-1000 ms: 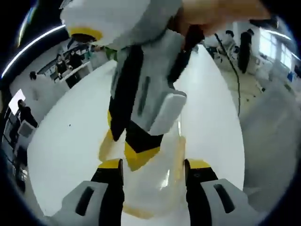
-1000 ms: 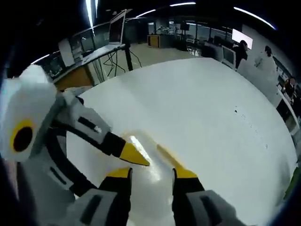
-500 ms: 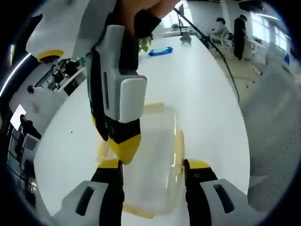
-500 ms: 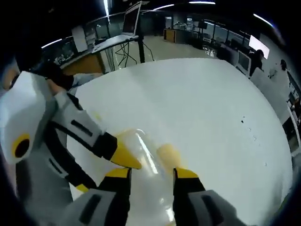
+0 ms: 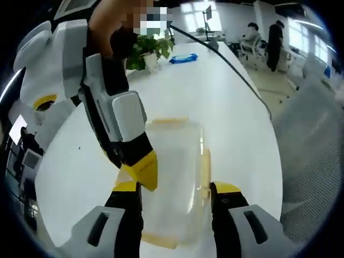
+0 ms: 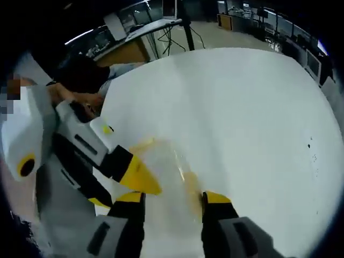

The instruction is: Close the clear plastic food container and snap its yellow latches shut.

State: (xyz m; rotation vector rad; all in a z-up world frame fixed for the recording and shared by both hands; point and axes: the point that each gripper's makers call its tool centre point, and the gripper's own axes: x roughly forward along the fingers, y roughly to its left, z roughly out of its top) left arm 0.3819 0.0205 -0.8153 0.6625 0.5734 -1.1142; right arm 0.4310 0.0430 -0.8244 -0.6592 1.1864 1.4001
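Container (image 5: 174, 177), clear with yellow latches (image 5: 206, 166), is seen lying on the white table (image 5: 236, 107), its long axis running forward between the parted, empty jaws of the left gripper (image 5: 174, 188). The right gripper (image 6: 173, 198), likewise parted and empty, is positioned at the opposite end, equally near.

Left gripper (image 5: 176, 188) and right gripper (image 6: 173, 198): white-grey moulded plastic shells, black jaw arms tipped with yellow wedge pads, a round yellow ring on each white housing
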